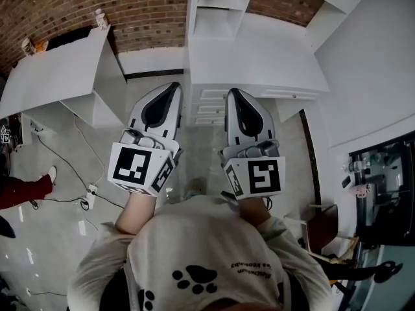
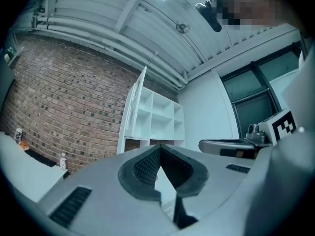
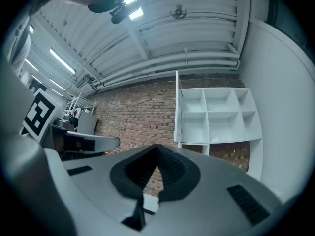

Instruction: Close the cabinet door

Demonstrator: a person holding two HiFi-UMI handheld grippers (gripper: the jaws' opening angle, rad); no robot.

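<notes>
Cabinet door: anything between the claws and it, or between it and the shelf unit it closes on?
Nothing visible. The cabinet door stands open, edge-on beside the shelves. The left claw and right claw, both shut and empty, are short of it, with only open air between.

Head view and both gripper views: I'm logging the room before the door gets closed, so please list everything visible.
shelf cabinet: one, white, against the wall
cabinet door: one, white, swung open at the shelves' left edge
brick wall: one, red-brown, behind
drawers: one stack, white, below the shelves
side table: one, white, left
bottles: two, pale, table's far edge
power strip: one, white, floor left
left hand-held gripper: grey, shut, empty
right hand-held gripper: grey, shut, empty
</notes>
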